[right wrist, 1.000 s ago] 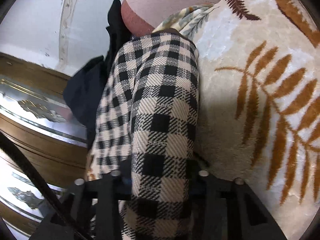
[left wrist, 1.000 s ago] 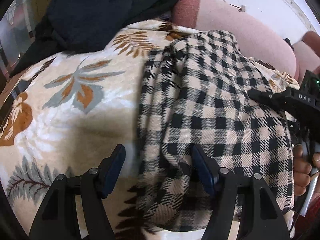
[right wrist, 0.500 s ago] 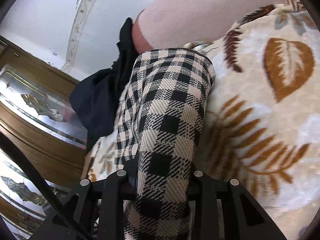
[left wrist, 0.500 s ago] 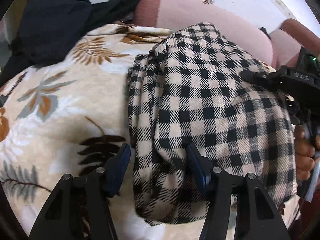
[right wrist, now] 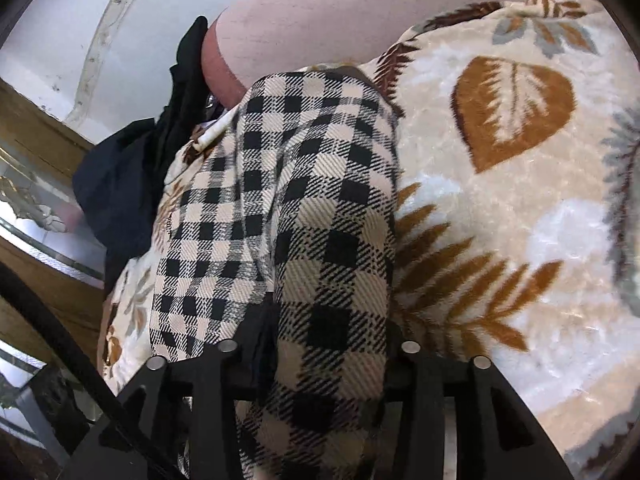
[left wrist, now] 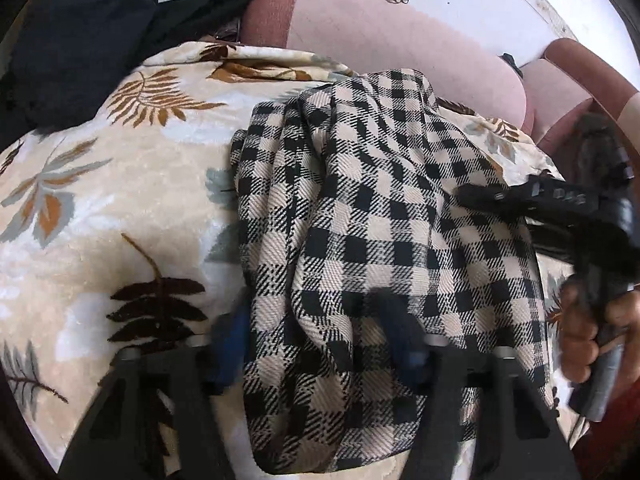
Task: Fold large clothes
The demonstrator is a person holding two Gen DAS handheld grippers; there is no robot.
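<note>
A black-and-cream checked garment (left wrist: pixel 380 200) lies folded into a long strip on a leaf-print blanket (left wrist: pixel 120 200). My left gripper (left wrist: pixel 316 336) straddles its near end. The jaws are closing around a bunched fold, and the blurred blue pads do not clearly press on it. In the right wrist view the garment (right wrist: pixel 320 200) runs away from my right gripper (right wrist: pixel 328 336). Those jaws are opening: a thick fold fills most of the gap, with a dark slit beside the left finger. A hand (left wrist: pixel 580 332) holds the right tool at the garment's right edge.
A heap of dark clothes (left wrist: pixel 80 40) sits at the blanket's far left, also seen as dark clothes (right wrist: pixel 128 184). A pink bolster (left wrist: pixel 400 40) runs along the back against a white wall. Carved wooden furniture (right wrist: pixel 32 160) stands to the left of the bed.
The right fingers have spread wider around the fold they pinched. The left gripper has slid sideways, so the checked fold now sits centred between its fingers. The right view has tilted up.
</note>
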